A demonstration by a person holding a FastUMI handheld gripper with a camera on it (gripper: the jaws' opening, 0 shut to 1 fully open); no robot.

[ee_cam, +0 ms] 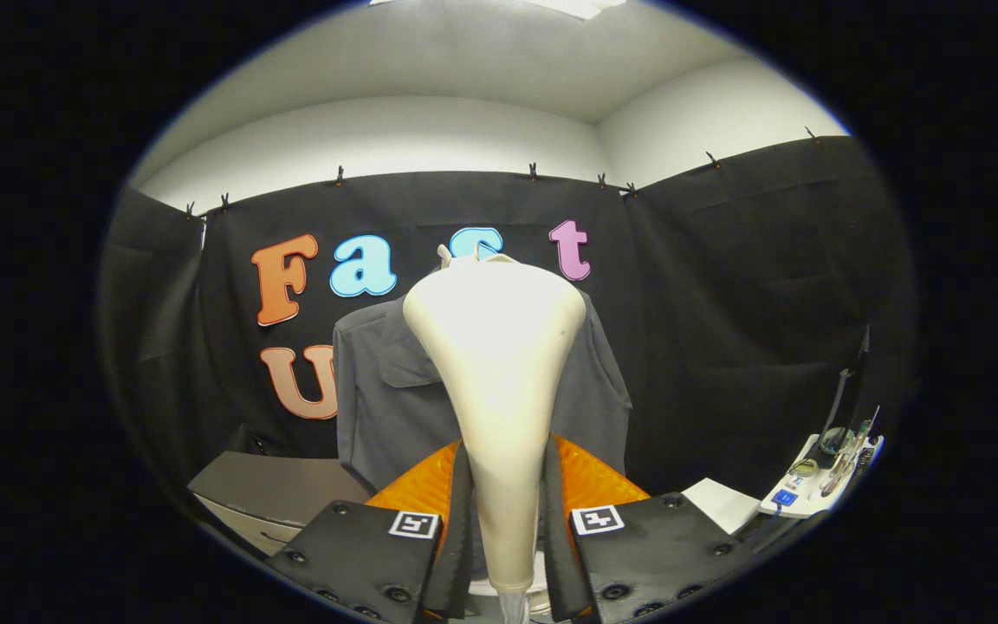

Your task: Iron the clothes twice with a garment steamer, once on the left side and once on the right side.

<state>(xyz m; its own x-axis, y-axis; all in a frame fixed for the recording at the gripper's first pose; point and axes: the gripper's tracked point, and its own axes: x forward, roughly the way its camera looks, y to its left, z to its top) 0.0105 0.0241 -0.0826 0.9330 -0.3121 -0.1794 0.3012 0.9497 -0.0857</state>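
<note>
A cream garment steamer (499,364) stands upright between my fingers, its narrow handle pinched by both pads and its wide head rising ahead of them. My gripper (506,511) is shut on that handle. Beyond the steamer a dark grey shirt (378,399) hangs against the booth's black wall, with a chest pocket showing to the left of the steamer head. The steamer hides the middle of the shirt. The head sits in front of the shirt's upper middle; I cannot tell whether it touches the cloth.
A grey table (265,490) lies low to the left of the fingers. To the right sit a white sheet (724,503) and a white tray of small tools (819,485). A dark stand (845,399) rises by the tray.
</note>
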